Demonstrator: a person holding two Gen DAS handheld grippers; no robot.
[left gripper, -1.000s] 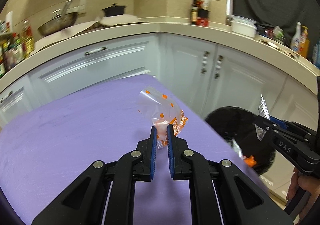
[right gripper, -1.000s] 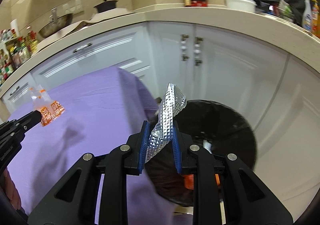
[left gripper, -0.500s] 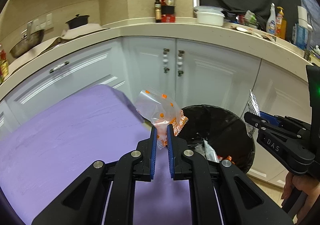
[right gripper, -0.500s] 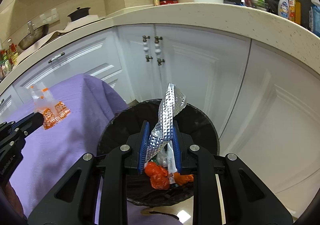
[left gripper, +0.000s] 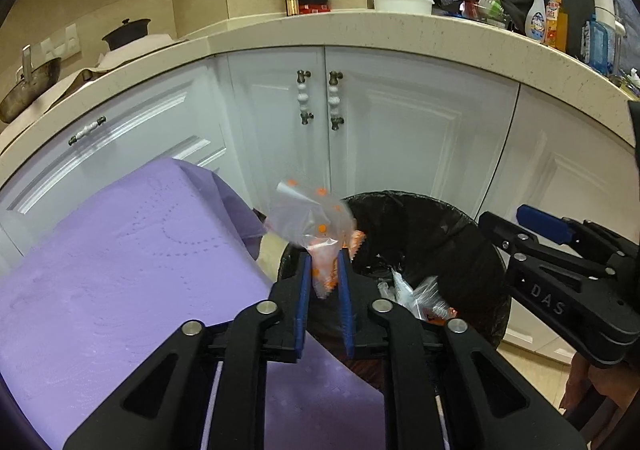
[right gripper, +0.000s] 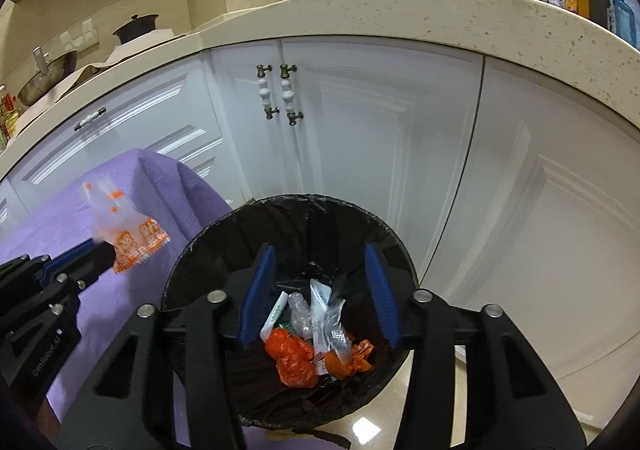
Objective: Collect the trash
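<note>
Hanging between the blue pads of the left gripper (left gripper: 323, 282), a clear plastic wrapper with orange dots and an orange printed end (left gripper: 316, 234) sits at the purple tablecloth's (left gripper: 120, 250) edge beside the bin; the jaws have just been opening a little, and whether the pads still press on it cannot be told. From the right wrist view the same wrapper (right gripper: 128, 234) juts from the left gripper's (right gripper: 102, 252) tip over the cloth (right gripper: 132, 186), short of the rim. The right gripper (right gripper: 320, 290) stands with its jaws spread and nothing between them, having just been opening, directly above the round waste bin lined with a black bag (right gripper: 280, 210). Only this view looks straight into the bin: crumpled orange wrappers (right gripper: 294, 358), clear plastic and white packets lie at the bottom. The left wrist view shows the bin (left gripper: 440, 218) from the side, the right gripper (left gripper: 520, 224) over its far rim, and a hand below it at the frame's edge. Behind stand white cabinet doors (right gripper: 360, 122) under a speckled countertop (left gripper: 360, 26)
</note>
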